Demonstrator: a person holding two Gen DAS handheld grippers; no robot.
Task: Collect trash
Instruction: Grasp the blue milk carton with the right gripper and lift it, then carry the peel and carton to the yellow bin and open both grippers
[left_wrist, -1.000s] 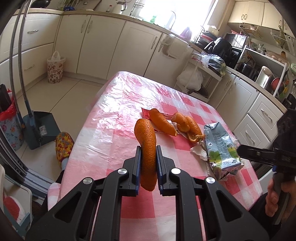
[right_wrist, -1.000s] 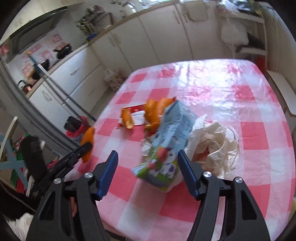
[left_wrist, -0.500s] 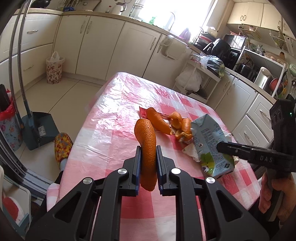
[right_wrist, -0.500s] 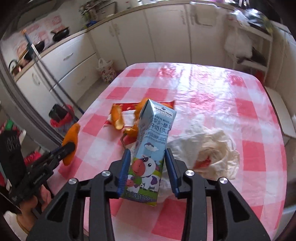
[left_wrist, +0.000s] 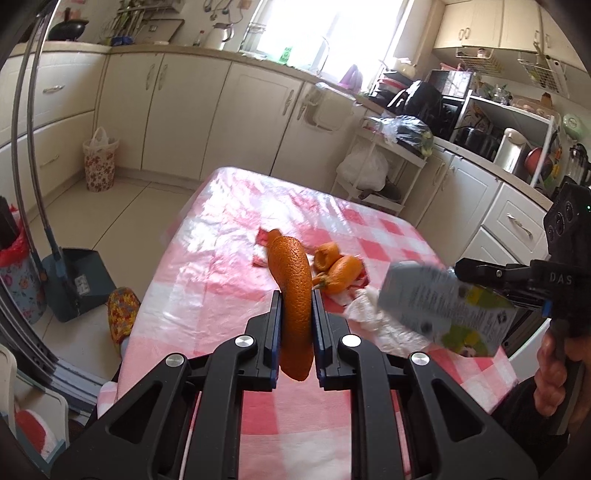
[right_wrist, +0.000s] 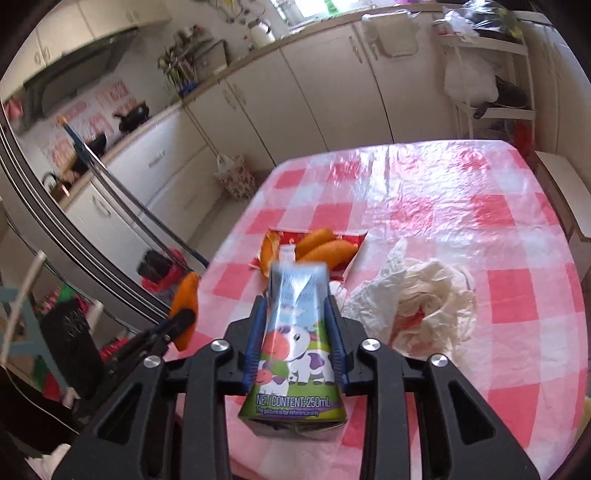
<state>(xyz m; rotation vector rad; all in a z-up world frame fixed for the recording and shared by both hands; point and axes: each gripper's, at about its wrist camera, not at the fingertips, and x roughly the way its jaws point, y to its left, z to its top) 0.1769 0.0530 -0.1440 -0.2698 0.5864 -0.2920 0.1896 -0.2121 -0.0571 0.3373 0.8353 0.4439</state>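
Note:
My left gripper (left_wrist: 294, 306) is shut on a long orange peel (left_wrist: 291, 291) and holds it above the near part of the pink checked table (left_wrist: 221, 280). My right gripper (right_wrist: 295, 317) is shut on a 250 mL milk carton (right_wrist: 295, 343) with a cow picture, lifted off the table; the carton also shows in the left wrist view (left_wrist: 443, 310). More orange peels (right_wrist: 325, 247) lie on a red wrapper (right_wrist: 354, 240). A crumpled white tissue (right_wrist: 424, 295) lies beside them.
A floral lined bin (left_wrist: 99, 162) stands by the far cabinets. A blue dustpan (left_wrist: 77, 284) and a red-lined bin (left_wrist: 18, 280) stand on the floor left of the table. Cabinets and a shelf rack ring the room.
My right gripper closed on the milk carton, stood it up and lifted it off the table. My left gripper kept hold of the orange peel and barely moved.

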